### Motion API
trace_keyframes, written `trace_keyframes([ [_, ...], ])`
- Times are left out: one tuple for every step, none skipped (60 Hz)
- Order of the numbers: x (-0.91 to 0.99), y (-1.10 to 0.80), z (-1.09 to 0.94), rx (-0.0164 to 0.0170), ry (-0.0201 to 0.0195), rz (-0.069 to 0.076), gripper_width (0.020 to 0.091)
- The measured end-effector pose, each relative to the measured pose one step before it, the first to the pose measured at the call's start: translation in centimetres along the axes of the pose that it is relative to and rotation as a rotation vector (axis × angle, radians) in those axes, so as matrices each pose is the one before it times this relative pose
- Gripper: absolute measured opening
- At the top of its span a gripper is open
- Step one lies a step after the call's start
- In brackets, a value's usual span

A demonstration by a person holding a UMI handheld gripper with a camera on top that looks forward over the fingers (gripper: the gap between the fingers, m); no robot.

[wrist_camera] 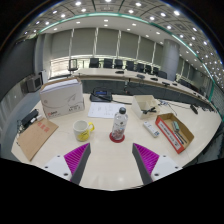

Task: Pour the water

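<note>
A clear water bottle [119, 123] with a white cap stands upright on a red coaster on the pale table [110, 160], just beyond my fingers and roughly midway between them. To its left sits a yellow mug [84, 130]. My gripper [111, 158] is open, its magenta pads [76, 155] spread wide above bare tabletop, with nothing between them. Both the bottle and the mug are well ahead of the fingertips.
A white box-like device [62, 98] stands behind the mug. A brown cardboard sheet [37, 136] lies at the left, an open orange-rimmed box [174, 131] at the right, a white remote-like object [151, 129] beside it. Desks and chairs fill the room behind.
</note>
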State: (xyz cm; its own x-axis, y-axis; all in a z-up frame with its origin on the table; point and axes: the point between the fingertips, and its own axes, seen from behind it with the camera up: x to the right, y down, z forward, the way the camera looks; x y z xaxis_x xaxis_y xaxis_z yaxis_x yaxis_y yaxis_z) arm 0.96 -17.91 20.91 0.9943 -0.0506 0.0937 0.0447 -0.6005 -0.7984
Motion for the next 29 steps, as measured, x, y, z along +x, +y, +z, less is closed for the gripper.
trace_keyframes([
  [-0.224,0.069,-0.531,-0.00003,-0.00223,0.0048,0.0861],
  [-0.227,0.048,-0.508,0.00058,-0.00319,0.0043,0.0861],
  [-0.210,0.024,-0.484,0.00160,-0.00263,0.0042,0.0861],
  [-0.169,0.019,-0.426,0.00121,-0.00169,0.0048,0.0860],
  [-0.127,0.033,-0.425,-0.00015,-0.00066,0.0050,0.0858],
  [-0.237,-0.008,-0.319,-0.00063,0.00070,0.0037,0.0859],
  [0.002,-0.008,-0.358,0.00113,-0.00150,0.0037,0.0860],
  [-0.069,-0.039,-0.280,0.00293,-0.00036,0.0030,0.0861],
  [-0.045,-0.039,-0.250,0.00337,-0.00079,0.0022,0.0861],
  [-0.048,-0.065,-0.278,0.00400,-0.00131,0.0003,0.0860],
  [-0.043,-0.064,-0.253,0.00465,-0.00236,-0.0009,0.0859],
  [-0.052,-0.055,-0.224,0.00398,-0.00259,-0.0012,0.0860],
  [-0.004,0.000,-0.189,0.00241,-0.00166,-0.0010,0.0858],
  [0.051,0.015,-0.135,-0.00005,-0.00024,-0.0004,0.0858],
  [0.060,0.022,-0.057,-0.00190,0.00177,0.0004,0.0859],
  [0.172,0.087,-0.156,-0.00124,0.00287,-0.0012,0.0858],
  [0.178,0.062,-0.154,0.00091,0.00321,-0.0022,0.0859],
  [0.171,0.003,-0.152,0.00253,0.00342,-0.0026,0.0859],
  [0.151,-0.031,-0.141,0.00315,0.00336,-0.0025,0.0859],
  [0.155,-0.030,-0.130,0.00178,0.00333,-0.0027,0.0860],
  [0.139,-0.002,-0.131,0.00014,0.00249,-0.0029,0.0859],
  [0.139,0.001,-0.088,0.00000,0.00271,-0.0023,0.0860],
  [0.091,-0.017,-0.099,0.00067,0.00319,-0.0024,0.0860],
  [0.095,-0.062,-0.138,0.00296,0.00360,-0.0031,0.0861],
  [0.059,-0.101,-0.100,0.00574,0.00230,-0.0045,0.0860],
  [-0.113,-0.072,0.052,0.00695,0.00113,-0.0056,0.0859],
  [-0.009,-0.078,-0.059,0.00460,-0.00027,-0.0065,0.0860],
  [-0.080,-0.025,-0.093,0.00168,-0.00207,-0.0037,0.0859],
  [-0.104,0.008,-0.060,-0.00106,-0.00426,-0.0002,0.0858],
])
